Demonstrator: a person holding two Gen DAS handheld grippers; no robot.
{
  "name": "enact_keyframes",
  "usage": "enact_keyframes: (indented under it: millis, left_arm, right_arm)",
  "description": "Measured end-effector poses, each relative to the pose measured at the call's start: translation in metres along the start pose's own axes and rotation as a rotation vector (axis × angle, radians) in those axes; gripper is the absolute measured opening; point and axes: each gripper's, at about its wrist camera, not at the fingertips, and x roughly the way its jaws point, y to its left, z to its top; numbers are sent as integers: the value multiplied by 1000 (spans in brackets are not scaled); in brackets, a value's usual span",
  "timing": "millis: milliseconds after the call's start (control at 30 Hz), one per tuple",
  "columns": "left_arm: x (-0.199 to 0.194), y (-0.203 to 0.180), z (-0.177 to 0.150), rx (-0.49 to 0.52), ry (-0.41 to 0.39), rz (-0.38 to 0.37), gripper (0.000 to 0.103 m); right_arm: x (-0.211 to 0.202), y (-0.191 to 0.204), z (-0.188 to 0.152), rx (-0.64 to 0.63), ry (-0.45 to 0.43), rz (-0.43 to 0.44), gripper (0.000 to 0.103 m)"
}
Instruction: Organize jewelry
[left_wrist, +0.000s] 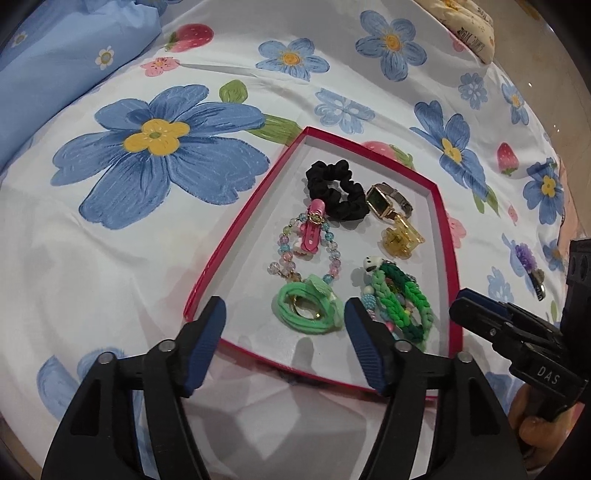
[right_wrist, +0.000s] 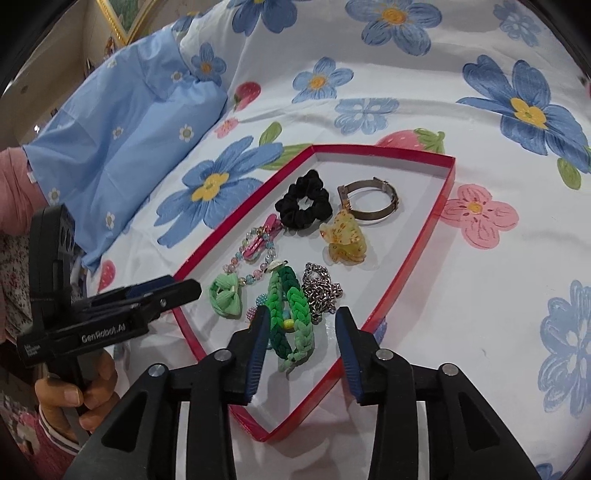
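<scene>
A red-rimmed tray (left_wrist: 236, 229) (right_wrist: 413, 266) lies on the flowered bedsheet. In it lie a black scrunchie (left_wrist: 334, 190) (right_wrist: 304, 205), a gold watch (left_wrist: 386, 201) (right_wrist: 373, 201), a yellow claw clip (left_wrist: 400, 240) (right_wrist: 345, 240), a pink clip on a bead bracelet (left_wrist: 312, 230) (right_wrist: 258, 245), a green bow hair tie (left_wrist: 308, 308) (right_wrist: 226, 297), green braided bands (left_wrist: 404, 308) (right_wrist: 290, 317) and a silver chain (right_wrist: 321, 291). My left gripper (left_wrist: 286, 314) is open above the tray's near edge, over the green hair tie. My right gripper (right_wrist: 301, 325) is open over the braided bands.
A blue pillow (left_wrist: 62, 70) (right_wrist: 122, 147) lies at the far left of the bed. A purple flower clip (left_wrist: 532, 266) lies on the sheet right of the tray. A cream cushion (left_wrist: 465, 22) sits at the far right. Each gripper shows in the other's view (left_wrist: 517, 339) (right_wrist: 110, 310).
</scene>
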Motion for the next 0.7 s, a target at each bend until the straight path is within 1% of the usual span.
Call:
enact_keyframes:
  millis: [133, 200, 300, 467, 700]
  left_arm:
    - [-10, 1, -6, -21, -9, 1, 79]
    - [-15, 0, -10, -30, -17, -1, 79]
    - [-23, -1, -15, -40, -28, -7, 81]
    - [-39, -5, -25, -45, -51, -17, 82]
    - [-58, -9, -38, -44, -53, -24, 84]
  right_arm:
    - [-12, -4, -4, 41, -51, 12, 57]
    - [-18, -5, -5, 54, -72, 23, 61]
    - [-27, -6, -9, 70, -101, 38, 63]
    - [-38, -6, -16, 92, -141, 70, 69]
    - [-49, -5, -32, 108, -143, 107, 70]
